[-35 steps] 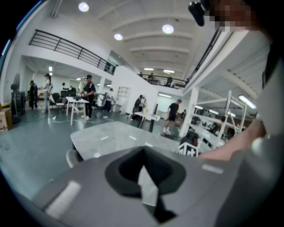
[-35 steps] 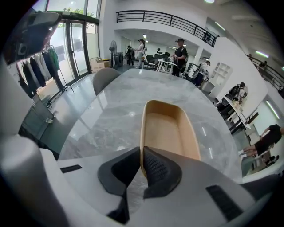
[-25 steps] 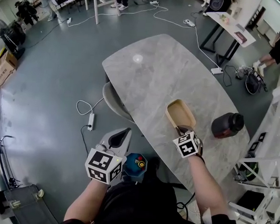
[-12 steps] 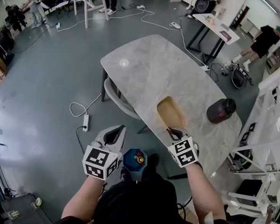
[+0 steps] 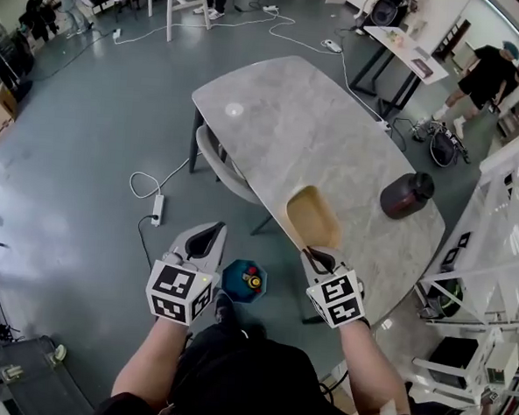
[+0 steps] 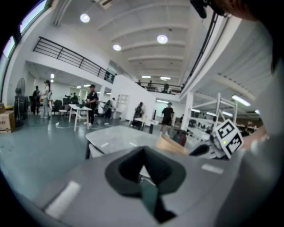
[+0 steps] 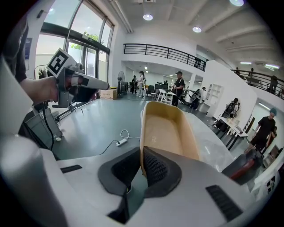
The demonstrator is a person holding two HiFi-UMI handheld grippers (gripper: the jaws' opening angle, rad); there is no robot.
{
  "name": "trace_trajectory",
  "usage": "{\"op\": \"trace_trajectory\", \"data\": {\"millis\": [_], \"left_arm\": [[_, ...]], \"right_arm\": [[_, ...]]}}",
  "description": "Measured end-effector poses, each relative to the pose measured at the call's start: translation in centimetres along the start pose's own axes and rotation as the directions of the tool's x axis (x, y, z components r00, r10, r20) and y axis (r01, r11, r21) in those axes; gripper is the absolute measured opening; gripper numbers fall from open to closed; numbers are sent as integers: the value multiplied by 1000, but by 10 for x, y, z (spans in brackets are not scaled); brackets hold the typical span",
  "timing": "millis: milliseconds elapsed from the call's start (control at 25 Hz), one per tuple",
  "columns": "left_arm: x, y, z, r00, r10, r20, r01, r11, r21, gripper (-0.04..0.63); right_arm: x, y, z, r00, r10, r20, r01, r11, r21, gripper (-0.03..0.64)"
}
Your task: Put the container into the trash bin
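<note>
A tan, oval, empty container hangs over the near edge of the grey marble table. My right gripper is shut on its near rim; in the right gripper view the ribbed pads pinch the container's wall. A small blue trash bin with something red and yellow inside stands on the floor, between my hands and left of the container. My left gripper hovers over the floor left of the bin, jaws together and holding nothing.
A dark brown jar stands on the table's right end. A grey chair is tucked at the table's left side. A power strip with a white cable lies on the floor. White shelving stands at the right. People stand far off.
My right gripper has pulled the container back from the tabletop to its near edge and lifted it. The left gripper has drifted back too, and the bin now lies between my hands.
</note>
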State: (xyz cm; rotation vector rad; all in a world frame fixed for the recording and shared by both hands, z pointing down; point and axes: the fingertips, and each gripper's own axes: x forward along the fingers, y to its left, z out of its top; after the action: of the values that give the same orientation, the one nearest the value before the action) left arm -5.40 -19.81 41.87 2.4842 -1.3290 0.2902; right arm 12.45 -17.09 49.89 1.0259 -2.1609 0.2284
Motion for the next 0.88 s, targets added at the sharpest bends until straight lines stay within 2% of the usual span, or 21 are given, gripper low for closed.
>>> {"op": "trace_trajectory", "data": {"millis": [120,240,400,600,680,880], "left_arm": [[-13,-5,-10,999,37,-23,-37,999,-21,5],[-20,-21,-23,997,57,-48,-59,997,-41,5],[-26,-40,-42,995,60,-82,-63,997,-46,5],[-44,-23,-66,992,65,-111,-73,995,-69,5],[-46,-19,-79,991,52,-123,-63,994,-87,5],[-50,-14,-95,992,-36,-118,22,992,-122,5]], "right_arm": [[-19,16,-5,999,17,43,-18,1000,15,12],[-36,38,-22,995,72,67,-73,997,20,11],[-42,66,-53,989,136,48,-137,990,11,12],[-25,105,-60,982,188,8,-188,982,8,12],[-16,119,-63,979,204,-18,-204,979,14,12],[5,162,-63,965,244,-97,-245,970,3,12]]}}
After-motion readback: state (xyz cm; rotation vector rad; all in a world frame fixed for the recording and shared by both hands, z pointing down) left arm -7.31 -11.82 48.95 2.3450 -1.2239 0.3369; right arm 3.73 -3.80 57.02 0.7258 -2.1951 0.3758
